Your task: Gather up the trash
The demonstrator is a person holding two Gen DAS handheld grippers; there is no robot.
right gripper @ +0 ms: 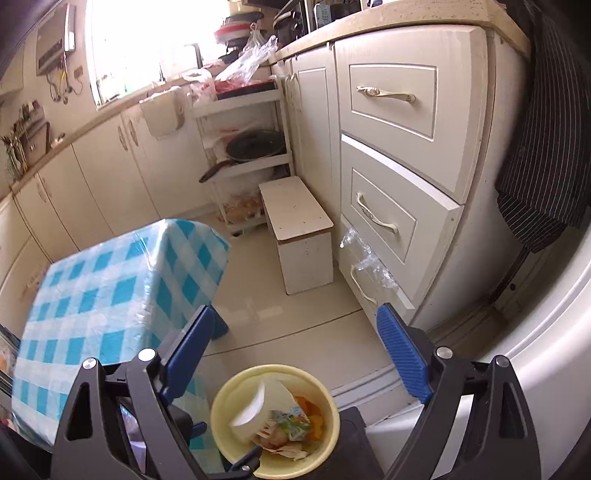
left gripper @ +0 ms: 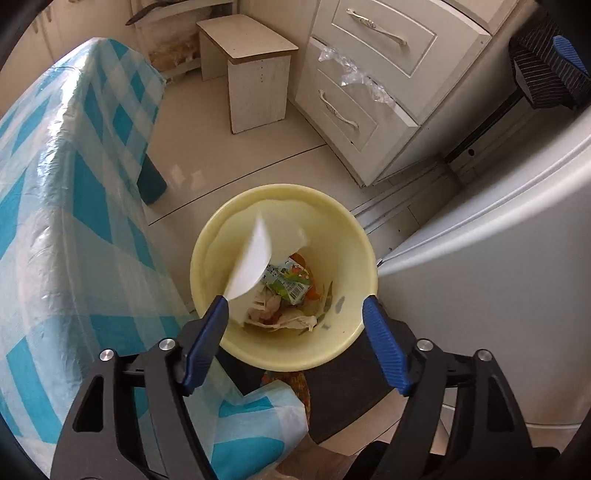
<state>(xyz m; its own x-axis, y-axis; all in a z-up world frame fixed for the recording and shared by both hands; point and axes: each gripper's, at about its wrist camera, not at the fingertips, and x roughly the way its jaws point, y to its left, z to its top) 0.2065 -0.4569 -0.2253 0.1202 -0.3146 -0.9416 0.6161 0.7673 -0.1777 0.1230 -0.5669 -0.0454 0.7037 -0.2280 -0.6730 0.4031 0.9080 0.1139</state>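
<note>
I am working in a home kitchen. Cream cabinets [right gripper: 92, 177] run under a stone-look countertop [right gripper: 424, 14], and a drawer unit [right gripper: 395, 155] carries ornate metal handles. A white shelf rack [right gripper: 251, 155] holds a dark pan and plastic bags. A window [right gripper: 147, 44] lights the counter, which is crowded with kitchenware. A table with a blue checked cloth [right gripper: 110, 288], a small white stool [right gripper: 299, 236] and a white refrigerator [left gripper: 498, 295] stand on the tiled floor.
</note>
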